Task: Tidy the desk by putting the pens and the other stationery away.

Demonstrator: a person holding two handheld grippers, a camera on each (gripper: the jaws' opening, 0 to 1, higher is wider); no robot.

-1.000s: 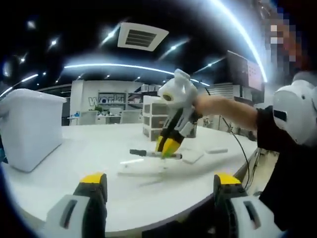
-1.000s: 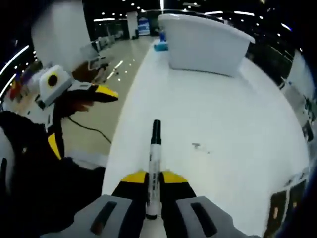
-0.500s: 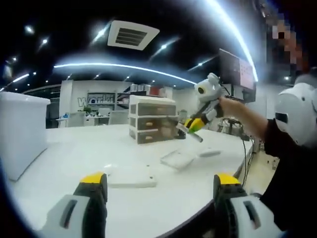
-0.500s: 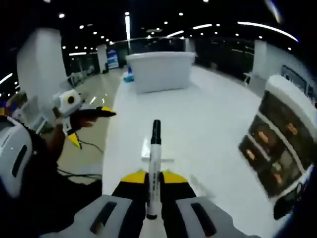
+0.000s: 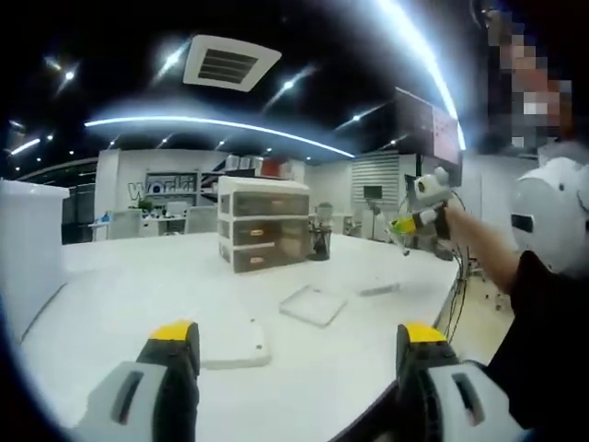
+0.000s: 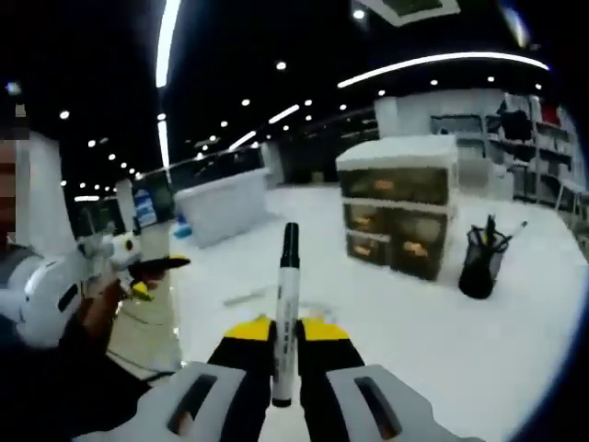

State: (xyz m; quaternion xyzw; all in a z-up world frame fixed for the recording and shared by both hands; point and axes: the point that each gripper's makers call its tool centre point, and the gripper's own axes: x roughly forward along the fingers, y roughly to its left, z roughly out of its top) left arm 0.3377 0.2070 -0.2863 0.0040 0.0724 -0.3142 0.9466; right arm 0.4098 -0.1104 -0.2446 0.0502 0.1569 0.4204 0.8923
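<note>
Currently the right tongs [image 6: 285, 339] are pinching a marker [image 6: 286, 304], white-barrelled with a black cap, which stands forward between the two yellow-tipped jaws with the cap end leading. In the right gripper view the marker is held in the air above the white worktop [image 6: 386, 341], pointing toward a drawer unit [image 6: 398, 216] and a black mesh pen holder [image 6: 482, 259] just beside it. The pen holder already contains several pens. A white bin [image 6: 224, 206] stands farther back on the worktop.

The left tongs [image 5: 292, 343] are spread and carry nothing. In the left gripper view they hang over the near edge of the worktop, above a flat white pad [image 5: 230, 343]. A clear flat case [image 5: 313, 305] and a small pen-like item [image 5: 379, 289] lie beyond it, apart from each other.

Likely step in hand: carry the marker to the pen holder and lower it in.

Hazards from this point:
- The grip sits low on the barrel, so most of the marker projects past the jaws. A knock against the holder rim could pivot it out of the pinch.
- The holder looks light and is already partly full; pushing the marker against the pens inside could tip it.
- Releasing with the marker tilted or above the rim could let it bounce out and roll across the worktop.
</note>
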